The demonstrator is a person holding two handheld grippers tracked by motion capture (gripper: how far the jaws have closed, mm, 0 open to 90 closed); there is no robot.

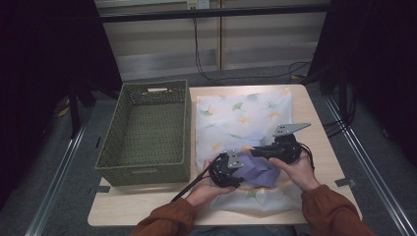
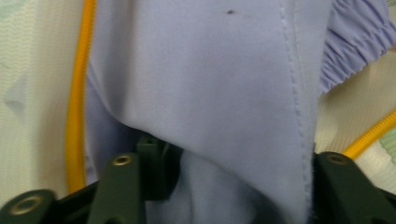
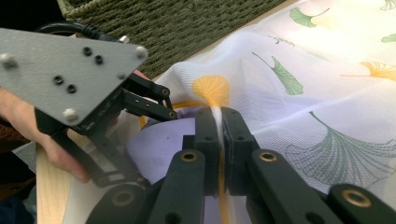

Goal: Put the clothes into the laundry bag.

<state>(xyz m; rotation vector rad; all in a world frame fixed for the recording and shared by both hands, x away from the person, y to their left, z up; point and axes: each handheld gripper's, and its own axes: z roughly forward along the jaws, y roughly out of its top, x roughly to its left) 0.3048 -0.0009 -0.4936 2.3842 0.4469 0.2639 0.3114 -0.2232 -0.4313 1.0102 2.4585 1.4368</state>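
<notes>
Lilac cloth: I saw a soft, smooth lilac garment [image 1: 259, 169] with a stitched seam along one edge and a gathered elastic part; it was crumpled, lying at the near middle of the table [image 1: 322, 147], half under the edge of the mesh bag.
Mesh bag: a thin white net bag [image 1: 241, 115] printed with green and yellow ginkgo leaves, with an orange zipper line [image 2: 76, 100] at its opening; it was spread flat on the right half of the table, beside the basket.
Right gripper: my right gripper [image 3: 219, 122] had its jaws pressed together on the edge of the mesh bag, just at the orange zipper, and lifted this edge a little above the cloth.
Left gripper: my left gripper [image 1: 235, 169] was at the bag opening, with the lilac cloth bunched between its jaws; the jaws stood part way in, and I could not tell if the pads really pressed on the fabric.
Hands: both hands held the grippers close together, the left hand [image 1: 206, 189] near the front edge.
Basket: a green woven basket [image 1: 147, 169] stood on the left side of the table, just beside the bag.
</notes>
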